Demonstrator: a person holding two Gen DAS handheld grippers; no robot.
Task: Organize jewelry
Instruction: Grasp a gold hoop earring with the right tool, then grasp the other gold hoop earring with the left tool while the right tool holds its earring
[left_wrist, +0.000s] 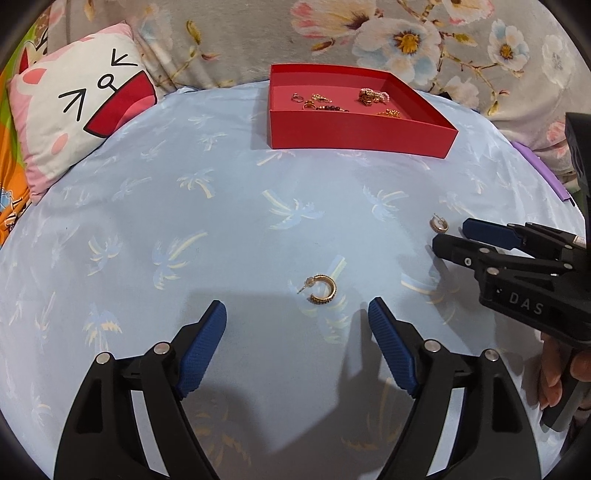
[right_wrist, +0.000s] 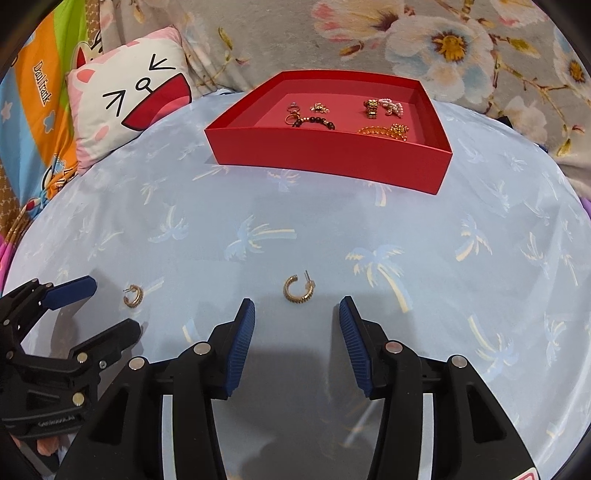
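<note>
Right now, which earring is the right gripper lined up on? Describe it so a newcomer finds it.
Start at the red tray on the blue palm-print cloth. Two gold hoops lie nearer the cameras. It is the right-hand hoop, just ahead of the right gripper, its post pointing up-right; the left-hand hoop lies by the left gripper.

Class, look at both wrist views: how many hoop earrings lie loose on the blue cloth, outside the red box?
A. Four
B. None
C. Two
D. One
C. Two gold hoops lie on the cloth, outside the red box: one hoop earring ahead of the open left claw, and a second hoop earring ahead of the open right claw.
</note>
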